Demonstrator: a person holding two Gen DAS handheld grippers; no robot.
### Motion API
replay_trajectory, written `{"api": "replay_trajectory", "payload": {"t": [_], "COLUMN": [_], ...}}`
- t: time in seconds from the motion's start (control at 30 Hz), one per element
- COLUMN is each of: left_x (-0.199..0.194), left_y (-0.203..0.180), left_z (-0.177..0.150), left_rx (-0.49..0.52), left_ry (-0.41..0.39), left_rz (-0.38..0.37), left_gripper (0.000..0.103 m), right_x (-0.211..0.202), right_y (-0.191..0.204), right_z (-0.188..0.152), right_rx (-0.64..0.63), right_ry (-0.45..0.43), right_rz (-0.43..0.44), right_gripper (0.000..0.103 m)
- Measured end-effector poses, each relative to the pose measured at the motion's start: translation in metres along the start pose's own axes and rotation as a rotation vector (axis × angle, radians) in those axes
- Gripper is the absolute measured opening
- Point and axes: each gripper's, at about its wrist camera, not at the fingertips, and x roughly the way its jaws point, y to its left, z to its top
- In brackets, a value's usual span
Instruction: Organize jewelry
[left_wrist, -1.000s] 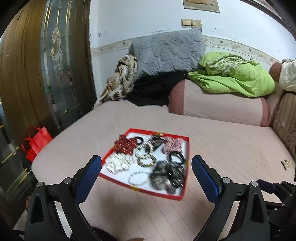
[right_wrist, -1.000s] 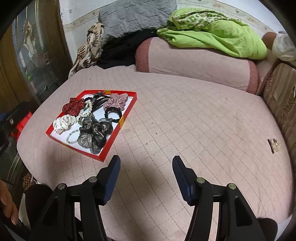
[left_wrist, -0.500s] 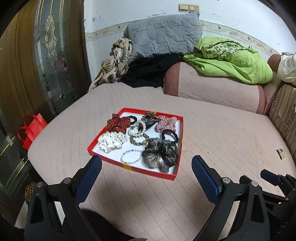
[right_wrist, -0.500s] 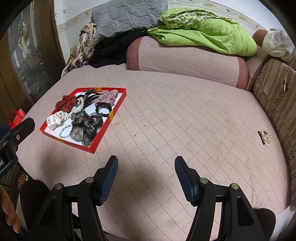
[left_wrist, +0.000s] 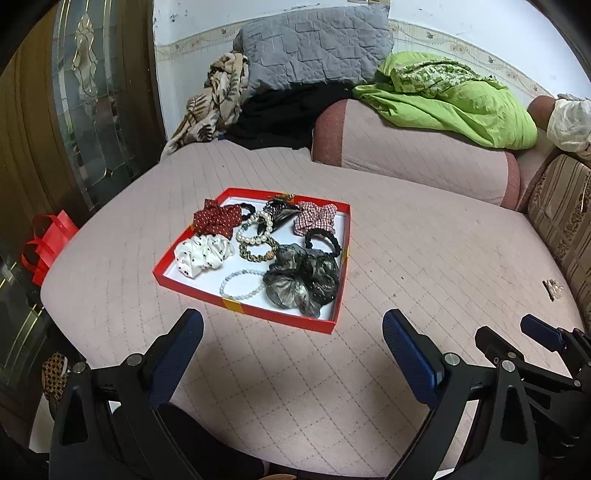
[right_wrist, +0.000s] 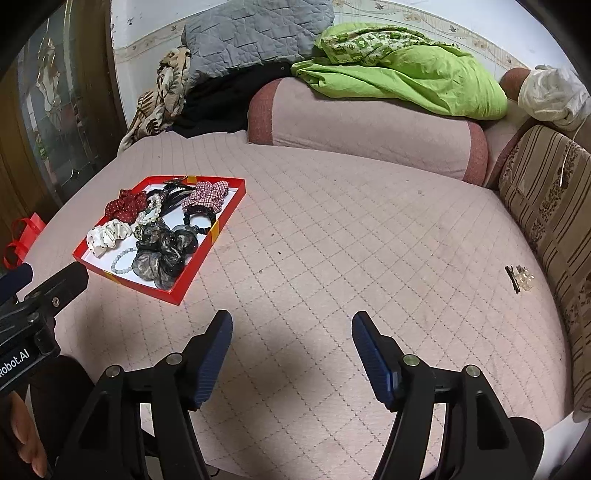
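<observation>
Pink quilted bedding (left_wrist: 406, 251) is carrying a red tray (left_wrist: 243, 310) of scrunchies and bracelets, with the left gripper (left_wrist: 291, 343) hovering spread and empty, and the right gripper (right_wrist: 291, 332) widening, nothing between.

We see our left tool (left_wrist: 291, 334) hanging with its jaws wide apart and empty over the pink quilted bed (left_wrist: 424, 258), near a red tray (left_wrist: 243, 308) holding scrunchies and bead bracelets.

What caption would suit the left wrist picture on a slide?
Open left claw above a pink quilted bed, facing a red tray of scrunchies and bead bracelets.
</observation>
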Motion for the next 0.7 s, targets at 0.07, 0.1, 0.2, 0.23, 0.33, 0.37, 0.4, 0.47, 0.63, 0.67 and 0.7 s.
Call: {"api": "replay_trajectory", "payload": {"t": [0.07, 0.1, 0.2, 0.23, 0.33, 0.37, 0.4, 0.47, 0.63, 0.67, 0.7], "left_x": [0.002, 0.003, 0.006, 0.007, 0.009, 0.009, 0.01, 0.012, 0.016, 0.017, 0.018], "left_y": [0.0, 0.0, -0.001, -0.001, -0.003, -0.003, -0.003, -0.003, -0.004, -0.004, -0.005], "left_z": [-0.001, -0.002, -0.003, -0.003, -0.004, -0.005, -0.004, -0.005, -0.007, -0.008, -0.008], "left_rx": [-0.003, -0.004, -0.003, -0.001, 0.003, 0.005, 0.006, 0.009, 0.009, 0.011, 0.013], "left_ry": [0.011, 0.017, 0.029, 0.033, 0.041, 0.043, 0.046, 0.053, 0.07, 0.072, 0.074], "left_rz": [-0.007, -0.011, -0.013, -0.013, -0.015, -0.014, -0.014, -0.014, -0.019, -0.021, -0.022], "left_gripper": [0.097, 0.097, 0.097, 0.097, 0.097, 0.097, 0.097, 0.097, 0.097, 0.097, 0.097], "right_x": [0.001, 0.002, 0.005, 0.005, 0.006, 0.007, 0.008, 0.009, 0.015, 0.016, 0.017], "right_y": [0.001, 0.0, 0.0, 0.0, -0.001, 0.0, 0.0, -0.001, -0.002, -0.002, -0.002], "right_z": [-0.001, -0.002, -0.002, -0.002, -0.002, -0.002, -0.002, -0.003, -0.004, -0.005, -0.005], "right_rx": [0.0, 0.001, 0.004, 0.006, 0.007, 0.007, 0.007, 0.008, 0.015, 0.016, 0.016], "right_ry": [0.005, 0.009, 0.017, 0.018, 0.019, 0.019, 0.02, 0.024, 0.039, 0.042, 0.045], "right_rz": [-0.003, -0.004, -0.005, -0.005, -0.008, -0.009, -0.01, -0.012, -0.018, -0.019, -0.022], "right_gripper": [0.072, 0.072, 0.072, 0.073, 0.075, 0.076, 0.076, 0.076, 0.076, 0.076, 0.076]}}
